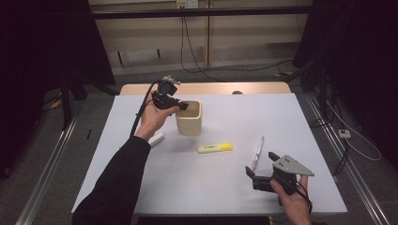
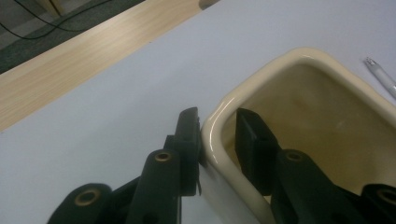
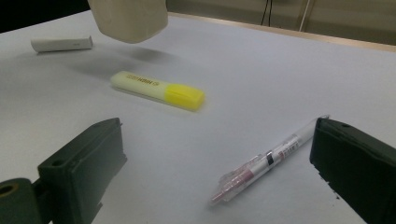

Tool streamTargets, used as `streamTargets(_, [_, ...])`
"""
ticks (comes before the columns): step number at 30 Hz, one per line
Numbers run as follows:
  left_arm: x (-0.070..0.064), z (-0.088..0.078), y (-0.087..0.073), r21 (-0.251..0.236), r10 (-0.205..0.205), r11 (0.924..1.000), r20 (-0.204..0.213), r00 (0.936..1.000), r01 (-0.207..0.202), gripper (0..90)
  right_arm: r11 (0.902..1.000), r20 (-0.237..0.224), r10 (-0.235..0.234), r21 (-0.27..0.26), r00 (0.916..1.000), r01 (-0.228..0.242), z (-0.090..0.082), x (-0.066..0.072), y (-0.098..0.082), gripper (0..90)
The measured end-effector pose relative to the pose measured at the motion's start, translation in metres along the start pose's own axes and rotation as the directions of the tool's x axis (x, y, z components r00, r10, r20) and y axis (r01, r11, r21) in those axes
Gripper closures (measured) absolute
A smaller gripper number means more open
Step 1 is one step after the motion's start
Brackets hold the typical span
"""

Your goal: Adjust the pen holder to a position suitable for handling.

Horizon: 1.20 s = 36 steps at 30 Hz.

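Dim room, black curtains hanging on both sides, cables trailing over a grey floor toward a pale back wall; floor rails running along either side of the table [image 1: 141,187]. Tabletop is a flat lilac-white sheet with a wooden strip [image 1: 206,88] showing along the far edge. On it, largest first: a cream cup [image 1: 189,123], square-mouthed and glossy, sitting left of centre toward the far side; then a yellow highlighter [image 1: 215,147] lying just in front of the cup; a clear pen [image 1: 257,151] with pink inside lying to its right; a small white eraser [image 1: 156,138] near the person's left sleeve. Left gripper [image 2: 217,133] is clamping the cup's near wall at the rim, one jaw outside, one inside, pads pressing on the wall. In the right gripper view the cup's underside seems to be hanging clear of its shadow, so it is probably being lifted or carried; judged step: repositioning the cup while the stationery waits. Right gripper [image 3: 215,163] is hovering low over the pen with jaws standing wide apart, nothing between the pads. Next move likely calling for the cup to be set down upright and steady, then the right jaws closing across the pen's barrel, square to it, so it is not rolling away.
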<state>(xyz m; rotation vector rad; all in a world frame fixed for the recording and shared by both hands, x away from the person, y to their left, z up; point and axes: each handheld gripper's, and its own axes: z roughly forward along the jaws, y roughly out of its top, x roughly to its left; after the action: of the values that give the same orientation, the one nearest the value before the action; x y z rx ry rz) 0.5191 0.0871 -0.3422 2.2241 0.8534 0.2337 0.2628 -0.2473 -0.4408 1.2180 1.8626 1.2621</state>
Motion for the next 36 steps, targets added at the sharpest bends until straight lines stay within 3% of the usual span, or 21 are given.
streamTargets(1, [0.0,0.001,0.001,0.012,0.019,0.9997,0.006,0.9998,-0.019,71.3,1.0,-0.001,0.0,0.001,1.0,0.0,0.0,0.0,0.0,2.5])
streamTargets(5, [-0.007,0.008,0.003,0.0,-0.002,1.0,0.019,0.9998,0.002,71.3,1.0,-0.004,0.001,0.002,1.0,-0.001,0.0,0.0,0.0,2.5])
streamTargets(18, [-0.029,0.034,0.011,-0.004,-0.003,1.0,0.027,0.9996,0.003,71.2,1.0,-0.009,0.001,0.007,1.0,-0.001,0.0,0.0,0.0,2.5])
streamTargets(31, [-0.033,0.059,0.006,0.022,-0.032,0.9993,0.032,0.999,0.031,71.0,0.9999,-0.013,0.0,0.011,0.9999,0.001,0.0,0.0,-0.001,2.6])
streamTargets(36, [-0.034,0.059,0.004,0.019,-0.03,0.9994,0.029,0.9991,0.029,70.7,0.9999,-0.013,0.0,0.011,0.9999,0.0,0.0,0.0,-0.001,2.5])
